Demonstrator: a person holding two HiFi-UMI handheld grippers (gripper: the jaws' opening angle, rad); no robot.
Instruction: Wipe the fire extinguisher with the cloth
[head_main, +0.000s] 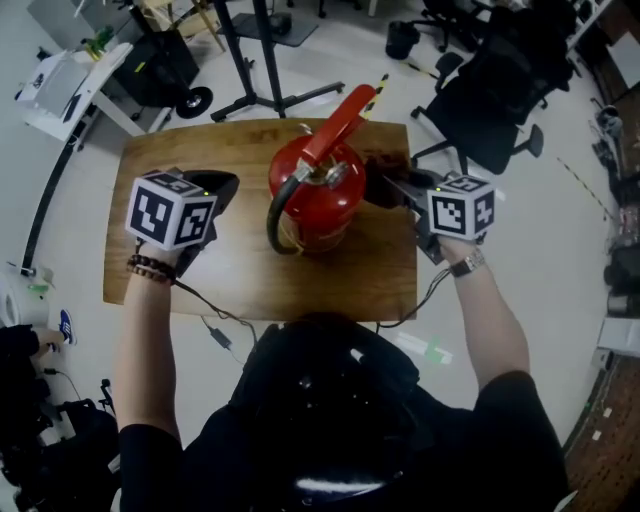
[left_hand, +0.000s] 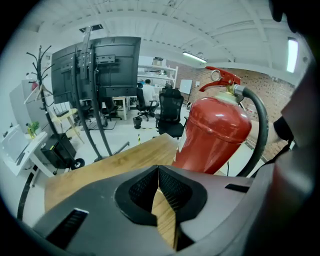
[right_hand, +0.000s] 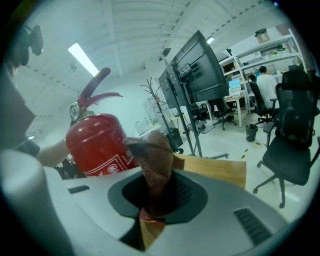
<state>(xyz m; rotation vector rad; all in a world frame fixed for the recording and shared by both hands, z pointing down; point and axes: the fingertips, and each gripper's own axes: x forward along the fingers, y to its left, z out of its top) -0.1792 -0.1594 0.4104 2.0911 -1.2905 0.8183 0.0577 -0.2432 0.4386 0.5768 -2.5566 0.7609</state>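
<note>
A red fire extinguisher (head_main: 318, 190) stands upright in the middle of the wooden table (head_main: 250, 275), its black hose curling down its left side. In the left gripper view the fire extinguisher (left_hand: 215, 132) stands ahead and to the right; in the right gripper view the fire extinguisher (right_hand: 95, 145) is ahead to the left. My right gripper (head_main: 385, 188) is shut on a brown cloth (right_hand: 152, 167), held close against the extinguisher's right side near its top; whether the cloth touches it I cannot tell. My left gripper (head_main: 215, 205) is shut and holds nothing, left of the extinguisher, above the table.
Black office chairs (head_main: 495, 95) stand beyond the table's right side. A monitor stand with dark legs (head_main: 265, 60) rises behind the table. A white cart (head_main: 65, 85) is at the far left. Cables (head_main: 215, 320) trail off the near table edge.
</note>
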